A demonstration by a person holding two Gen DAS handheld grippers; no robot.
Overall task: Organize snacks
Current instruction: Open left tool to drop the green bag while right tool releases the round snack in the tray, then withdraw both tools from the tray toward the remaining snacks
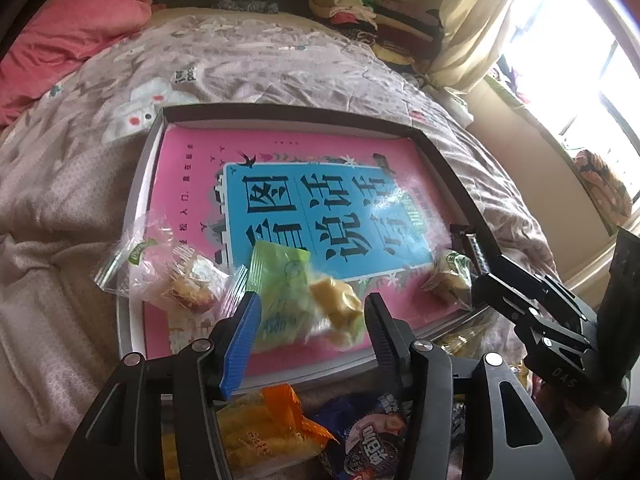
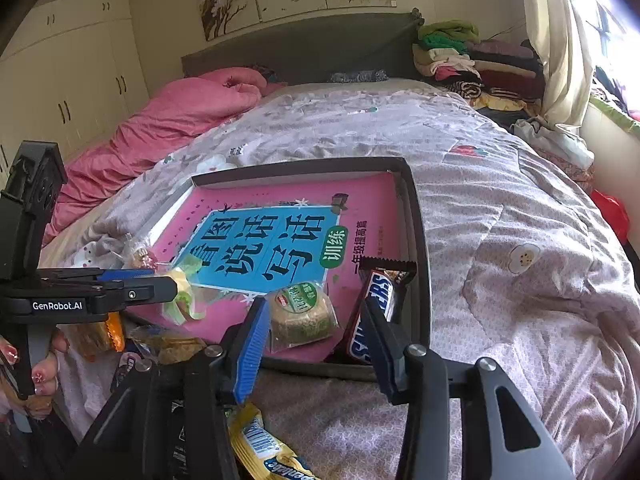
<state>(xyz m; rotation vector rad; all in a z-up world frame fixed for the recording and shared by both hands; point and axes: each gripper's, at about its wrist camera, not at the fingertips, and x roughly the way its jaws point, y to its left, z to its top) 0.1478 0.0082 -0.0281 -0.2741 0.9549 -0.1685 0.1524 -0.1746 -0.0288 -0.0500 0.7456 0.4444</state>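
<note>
On the bed (image 2: 500, 200), a shallow dark-rimmed tray (image 2: 420, 240) holds a pink book (image 2: 372, 200). The left gripper (image 1: 312, 312) is released, its jaws apart around the green-and-yellow snack packet (image 1: 296, 292) lying on the book (pads not pressing it). The right gripper (image 2: 316, 320) is likewise spread, grasping nothing, between a green-labelled cake (image 2: 304, 316) and a Snickers bar (image 2: 376, 308) leaning in the tray's corner.

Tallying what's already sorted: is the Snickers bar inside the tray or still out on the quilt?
Inside. The Snickers bar leans in the tray's near right corner, against its wall, beside the green-labelled cake lying on the pink book.
</note>
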